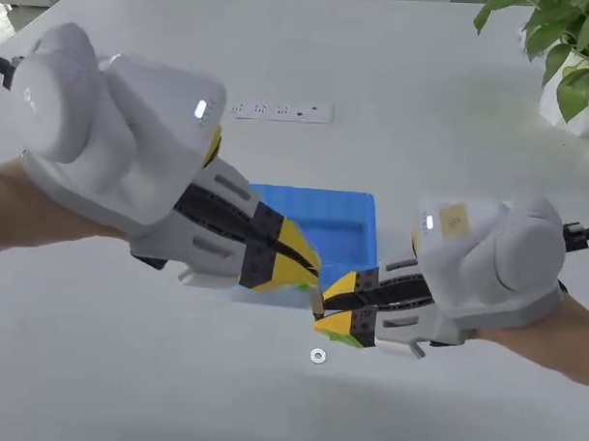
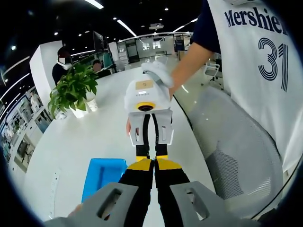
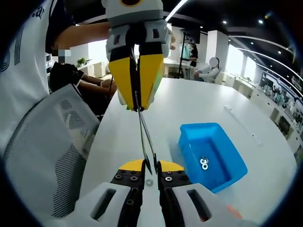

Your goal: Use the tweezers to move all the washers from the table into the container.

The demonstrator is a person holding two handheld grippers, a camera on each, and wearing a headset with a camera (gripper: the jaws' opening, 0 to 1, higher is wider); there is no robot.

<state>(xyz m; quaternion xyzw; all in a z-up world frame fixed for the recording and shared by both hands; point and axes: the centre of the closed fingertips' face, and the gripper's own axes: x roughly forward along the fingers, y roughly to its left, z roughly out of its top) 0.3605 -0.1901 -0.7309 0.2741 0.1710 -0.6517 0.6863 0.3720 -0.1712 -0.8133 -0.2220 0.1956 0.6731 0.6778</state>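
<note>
My left gripper (image 1: 307,271) points down to the right over the near edge of the blue container (image 1: 324,214). It is shut on the back end of the thin metal tweezers (image 3: 143,135). In the right gripper view the tweezers run from the left gripper (image 3: 137,101) down to my right gripper (image 3: 150,168), whose jaws are closed around the tweezer arms near the tips. One washer (image 1: 317,355) lies on the white table just below both grippers, and it lies under the tips as washer (image 3: 149,182). Two washers (image 3: 204,162) lie inside the container (image 3: 222,156).
A white power strip (image 1: 282,112) lies on the table behind the container. A potted plant (image 1: 562,56) stands at the far right corner. A mesh office chair (image 3: 61,142) stands beside the table, and people sit in the background.
</note>
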